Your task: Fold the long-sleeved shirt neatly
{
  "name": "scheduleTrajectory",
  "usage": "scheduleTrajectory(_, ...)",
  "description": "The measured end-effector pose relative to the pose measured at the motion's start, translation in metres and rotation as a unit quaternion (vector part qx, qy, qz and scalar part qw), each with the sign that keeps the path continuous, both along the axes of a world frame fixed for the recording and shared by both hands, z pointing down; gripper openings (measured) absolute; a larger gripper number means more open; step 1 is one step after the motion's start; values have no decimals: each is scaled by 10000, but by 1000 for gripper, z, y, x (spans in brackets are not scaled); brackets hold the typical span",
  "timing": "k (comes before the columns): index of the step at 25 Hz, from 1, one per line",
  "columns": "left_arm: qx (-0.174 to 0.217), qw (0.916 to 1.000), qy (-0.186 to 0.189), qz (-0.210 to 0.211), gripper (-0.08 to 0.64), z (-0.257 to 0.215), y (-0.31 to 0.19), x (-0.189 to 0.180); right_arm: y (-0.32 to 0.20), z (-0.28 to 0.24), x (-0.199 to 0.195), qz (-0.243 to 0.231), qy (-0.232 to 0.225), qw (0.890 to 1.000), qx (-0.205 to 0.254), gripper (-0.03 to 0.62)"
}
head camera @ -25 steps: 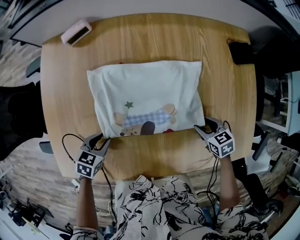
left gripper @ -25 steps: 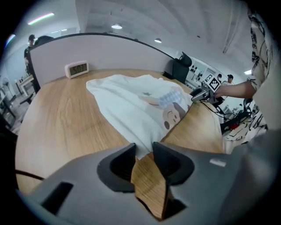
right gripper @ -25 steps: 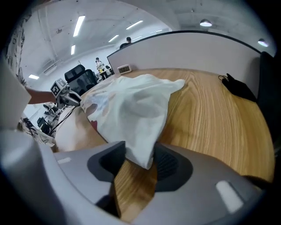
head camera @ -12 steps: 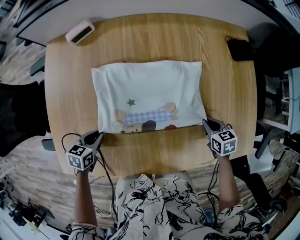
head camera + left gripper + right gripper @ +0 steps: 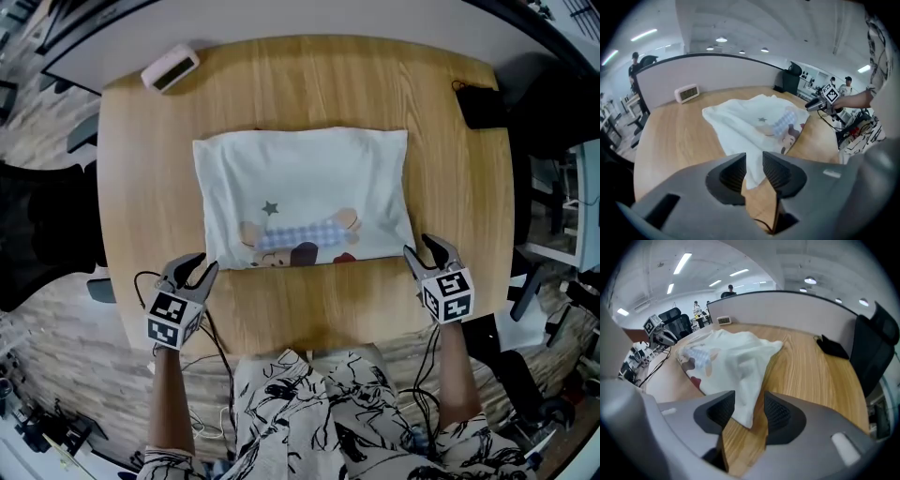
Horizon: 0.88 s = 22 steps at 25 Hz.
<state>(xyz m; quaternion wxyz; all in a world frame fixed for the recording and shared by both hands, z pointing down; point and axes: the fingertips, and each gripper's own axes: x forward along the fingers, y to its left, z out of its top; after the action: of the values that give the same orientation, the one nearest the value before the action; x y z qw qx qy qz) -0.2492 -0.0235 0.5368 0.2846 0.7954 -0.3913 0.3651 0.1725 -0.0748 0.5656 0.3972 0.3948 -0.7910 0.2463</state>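
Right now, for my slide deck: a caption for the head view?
Folded shirt on wooden table; left gripper and right gripper, jaws just opened, holding nothing, beside its near corners.

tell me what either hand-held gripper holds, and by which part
Nothing is held. The left hand-held gripper and right hand-held gripper have just been opening; a near corner of the shirt shows between each pair of jaws, unpinched.
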Motion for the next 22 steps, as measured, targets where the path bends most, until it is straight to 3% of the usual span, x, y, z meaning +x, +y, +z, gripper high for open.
scheduleTrajectory(2, 271, 9992, -47, 289, 123, -7, -10, 23, -13, -23, -20, -212, -13, 9987, 461, 201)
scheduleTrajectory(5, 626, 9957, -131, 673, 130, -9, -25, 55, -28, -45, -68, -599, -446, 9937, 830, 111)
scheduleTrajectory(8, 545, 9940, -212, 922, 144, 12, -31, 75, -31, -36, -113, -1049, -722, 9892, 722, 110)
scheduleTrajectory(10, 313, 9942, -287, 992, 150, 31, -30, 74, -29, -16, -128, -1304, -608, 9882, 518, 114)
scheduleTrajectory(13, 112, 9954, -262, 918, 146, 49, -26, 63, -25, 17, -123, -1432, -302, 9890, 225, 122)
scheduleTrajectory(17, 91, 9968, 47, 795, 132, 41, -29, 54, -29, 16, -119, -1402, -461, 9890, 124, 120)
scheduleTrajectory(19, 151, 9967, 18, 791, 188, 28, -27, 51, -32, -2, -118, -1356, -508, 9892, 229, 133)
scheduleTrajectory(22, 3, 9965, -268, 789, 209, 30, -16, 41, -32, -3, -104, -1260, -314, 9913, 223, 143)
